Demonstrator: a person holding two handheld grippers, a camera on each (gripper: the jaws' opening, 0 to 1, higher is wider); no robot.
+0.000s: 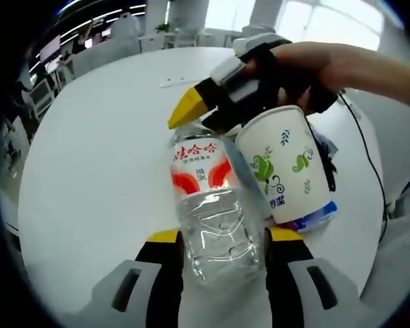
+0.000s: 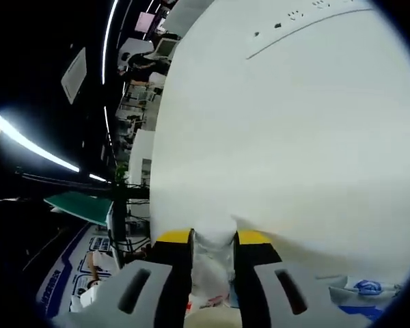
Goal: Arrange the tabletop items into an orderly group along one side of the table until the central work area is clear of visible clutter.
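The left gripper [image 1: 221, 238] is clamped on a clear plastic water bottle [image 1: 208, 205] with a red and white label, its jaws pressed to either side of the lower body. Just right of the bottle, touching it, stands a white paper cup [image 1: 289, 167] printed with green swirls, set on something blue and white. A hand [image 1: 307, 65] holds the right gripper [image 2: 214, 239], whose jaws grip the cup's rim. Beyond them spreads the round white table [image 1: 109, 150].
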